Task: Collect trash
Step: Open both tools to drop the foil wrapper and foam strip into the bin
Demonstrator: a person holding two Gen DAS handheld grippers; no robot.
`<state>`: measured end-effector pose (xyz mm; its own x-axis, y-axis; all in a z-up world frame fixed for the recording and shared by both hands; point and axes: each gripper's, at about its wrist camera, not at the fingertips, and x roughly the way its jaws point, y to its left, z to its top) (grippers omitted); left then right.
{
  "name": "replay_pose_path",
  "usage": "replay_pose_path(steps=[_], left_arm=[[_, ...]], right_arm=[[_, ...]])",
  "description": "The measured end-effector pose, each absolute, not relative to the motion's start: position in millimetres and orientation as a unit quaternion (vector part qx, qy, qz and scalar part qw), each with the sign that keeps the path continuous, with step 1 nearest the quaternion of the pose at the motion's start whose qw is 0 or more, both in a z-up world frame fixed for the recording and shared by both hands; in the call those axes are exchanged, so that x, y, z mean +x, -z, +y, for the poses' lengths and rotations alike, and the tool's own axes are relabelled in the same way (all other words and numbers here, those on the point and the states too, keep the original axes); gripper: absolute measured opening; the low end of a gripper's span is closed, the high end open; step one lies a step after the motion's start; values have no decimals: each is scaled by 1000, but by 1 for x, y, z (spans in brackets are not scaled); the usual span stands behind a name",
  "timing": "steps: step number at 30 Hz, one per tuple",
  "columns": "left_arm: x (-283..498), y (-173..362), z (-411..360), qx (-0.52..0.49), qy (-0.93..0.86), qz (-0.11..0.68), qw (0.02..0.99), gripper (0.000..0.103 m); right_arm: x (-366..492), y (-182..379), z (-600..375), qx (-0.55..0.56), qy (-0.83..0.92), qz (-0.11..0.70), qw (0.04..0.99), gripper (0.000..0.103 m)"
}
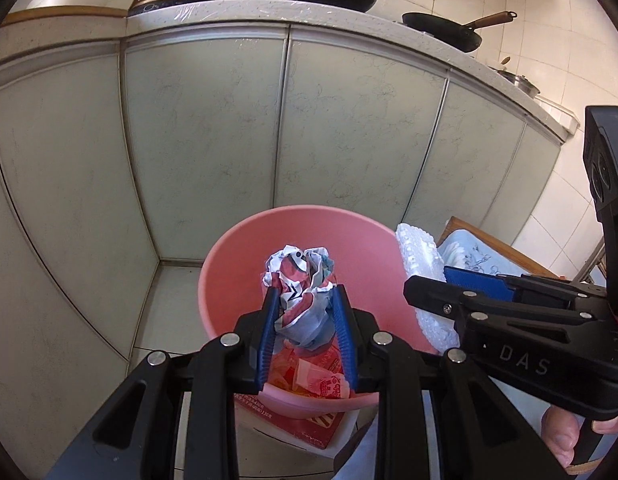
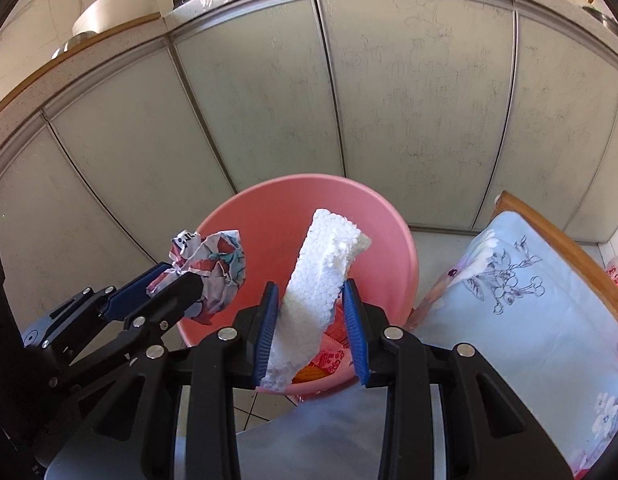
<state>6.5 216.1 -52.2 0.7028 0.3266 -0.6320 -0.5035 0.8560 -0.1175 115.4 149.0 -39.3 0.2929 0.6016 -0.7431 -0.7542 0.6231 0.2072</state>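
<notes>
Now crumpled wrapper, foam chunk clamped above pink bin.

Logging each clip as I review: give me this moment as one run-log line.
left gripper: shut on crumpled paper | right gripper: shut on foam piece | both above pink bin | bin holds red wrappers

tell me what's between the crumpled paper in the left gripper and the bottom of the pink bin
In the left wrist view, open air, then red wrappers lying in the pink bin. The left gripper holds the crumpled paper above them.
</notes>
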Motion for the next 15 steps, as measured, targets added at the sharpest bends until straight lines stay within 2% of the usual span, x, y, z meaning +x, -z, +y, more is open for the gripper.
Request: replay_pose_path(steps=[10,15], left_arm=[[14,66,227,-138,-237,331,903,31],[15,68,231,-146,-236,338,899,37]], right_arm=[[130,57,166,-98,-417,433,793,34],[133,59,169,-99,-419,445,785,35]])
